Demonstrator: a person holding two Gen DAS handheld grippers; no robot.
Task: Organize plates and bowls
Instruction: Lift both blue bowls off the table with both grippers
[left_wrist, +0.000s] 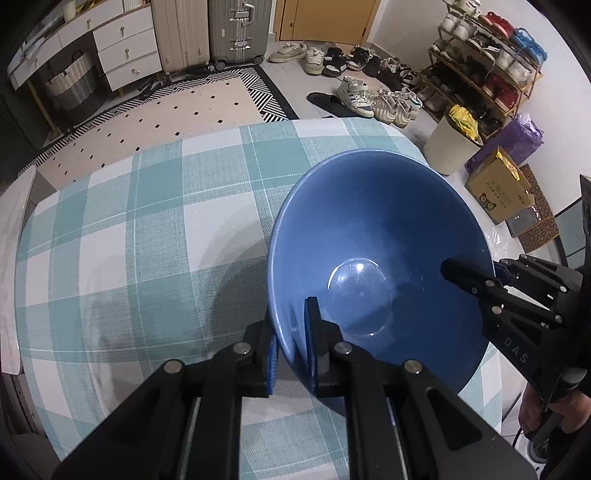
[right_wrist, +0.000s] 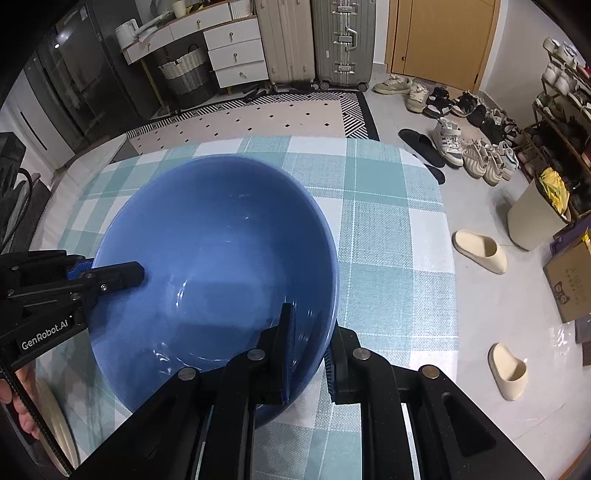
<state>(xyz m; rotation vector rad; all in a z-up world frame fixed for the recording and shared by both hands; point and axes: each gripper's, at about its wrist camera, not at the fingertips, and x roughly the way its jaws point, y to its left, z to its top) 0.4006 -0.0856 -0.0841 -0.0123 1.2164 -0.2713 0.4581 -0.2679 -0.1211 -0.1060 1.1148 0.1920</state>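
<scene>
Currently the left gripper (left_wrist: 291, 354) is clamping the near rim of the blue bowl (left_wrist: 380, 236), one blue-padded finger lying inside the wall and the other outside, the jaws drawn in close on the rim. Opposite it, the right gripper (right_wrist: 308, 354) is pinching the rim on its own side in the same manner, inner finger against the glazed interior, outer finger against the outer wall. Each gripper is showing in the other's view: the right one (left_wrist: 476, 280) is reaching in over the bowl's far edge in the left wrist view, and the left one (right_wrist: 110, 275) is entering from the left in the right wrist view. The bowl (right_wrist: 214, 240) is sitting tilted between the two, over the teal and white checked tablecloth (left_wrist: 147, 221); whether its base is touching the cloth I cannot tell. Beyond the table edge a patterned rug (right_wrist: 258, 118), suitcases (right_wrist: 340, 40), a row of shoes (left_wrist: 354, 85), a shoe rack (left_wrist: 491, 62) and a white bin (left_wrist: 450, 144) are showing, and cream slippers (right_wrist: 480, 251) are lying on the floor at right.
</scene>
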